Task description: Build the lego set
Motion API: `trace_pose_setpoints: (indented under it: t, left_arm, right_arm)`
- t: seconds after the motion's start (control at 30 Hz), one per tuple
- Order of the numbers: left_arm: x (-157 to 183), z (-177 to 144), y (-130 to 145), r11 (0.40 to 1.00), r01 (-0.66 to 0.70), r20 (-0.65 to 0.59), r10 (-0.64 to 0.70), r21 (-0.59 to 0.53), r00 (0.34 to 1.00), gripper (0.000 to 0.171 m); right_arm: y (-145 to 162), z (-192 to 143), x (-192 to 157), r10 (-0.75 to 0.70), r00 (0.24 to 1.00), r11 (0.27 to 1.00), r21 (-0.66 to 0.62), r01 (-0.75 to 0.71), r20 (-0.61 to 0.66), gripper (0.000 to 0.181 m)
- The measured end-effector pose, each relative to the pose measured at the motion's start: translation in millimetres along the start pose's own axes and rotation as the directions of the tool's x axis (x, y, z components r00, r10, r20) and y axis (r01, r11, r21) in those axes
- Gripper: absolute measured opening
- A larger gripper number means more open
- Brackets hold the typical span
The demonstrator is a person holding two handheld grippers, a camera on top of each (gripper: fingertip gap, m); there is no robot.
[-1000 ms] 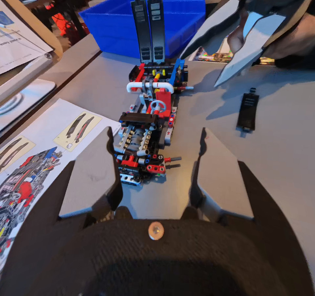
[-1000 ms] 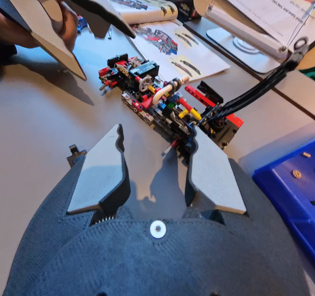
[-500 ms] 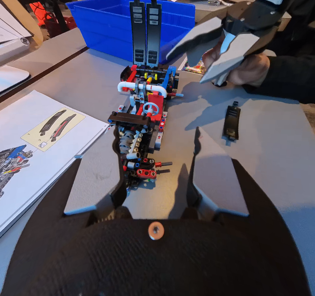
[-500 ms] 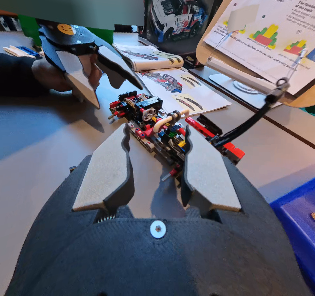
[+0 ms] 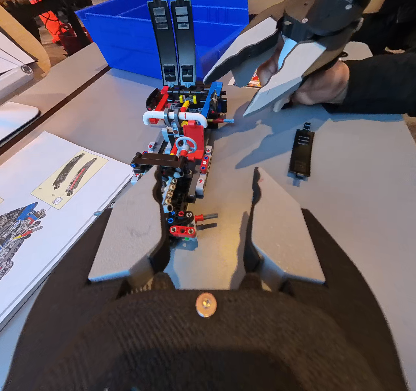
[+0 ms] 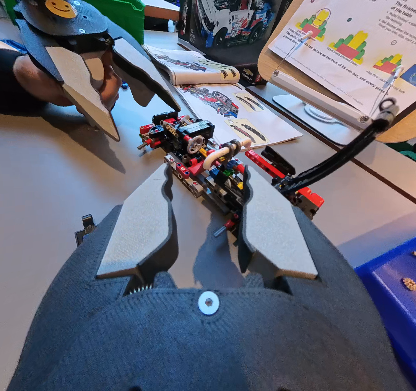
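The partly built lego car chassis point(image 5: 180, 155) lies on the grey table, with a white roll bar, a red seat and a grey steering wheel. Two long black panels point(image 5: 174, 42) stand upright at its rear. My left gripper point(image 5: 206, 177) is open and empty, its fingers either side of the chassis front; its left finger hides part of that end. My right gripper point(image 6: 206, 170) is open and empty, hovering just right of the chassis point(image 6: 198, 155) rear. Each shows in the other's view: the right gripper point(image 5: 225, 98) and the left gripper point(image 6: 147, 124). A loose black panel point(image 5: 301, 152) lies to the right.
An open instruction booklet point(image 5: 56, 188) lies left of the chassis. A blue bin point(image 5: 135, 38) stands behind it. The right wrist view shows the set's box point(image 6: 225, 20), a green bin point(image 6: 112, 4) and a sheet on a wooden stand point(image 6: 349, 42).
Both grippers have moved in toward the chassis and stay open. The left one now frames its front end; the right one has come down near its rear side.
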State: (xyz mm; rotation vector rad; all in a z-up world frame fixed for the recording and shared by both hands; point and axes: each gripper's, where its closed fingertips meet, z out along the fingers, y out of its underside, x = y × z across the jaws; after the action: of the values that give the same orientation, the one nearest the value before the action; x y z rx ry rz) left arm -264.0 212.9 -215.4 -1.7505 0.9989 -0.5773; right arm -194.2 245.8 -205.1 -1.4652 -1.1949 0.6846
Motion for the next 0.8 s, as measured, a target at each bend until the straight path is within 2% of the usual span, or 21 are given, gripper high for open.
trace_pose_setpoints:
  t: [0.33, 0.63, 0.8]
  left_arm:
    - [-1, -2, 2, 1.000, 0.028, 0.004, -0.028, -0.002, 1.000, 0.075]
    - [2, 6, 11, 0.995, 0.089, -0.036, -0.091, -0.050, 0.995, 0.083]
    - [4, 6, 8, 0.995, 0.092, -0.045, -0.094, -0.037, 0.995, 0.082]
  right_arm:
    - [3, 1, -4, -0.031, 1.000, 0.999, -0.028, 0.030, -0.008, 0.061]
    - [-5, -4, -26, 0.026, 0.987, 1.000, 0.009, -0.028, 0.156, 0.062]
    - [-9, -7, -25, 0.055, 0.983, 0.997, 0.048, -0.064, 0.176, 0.060]
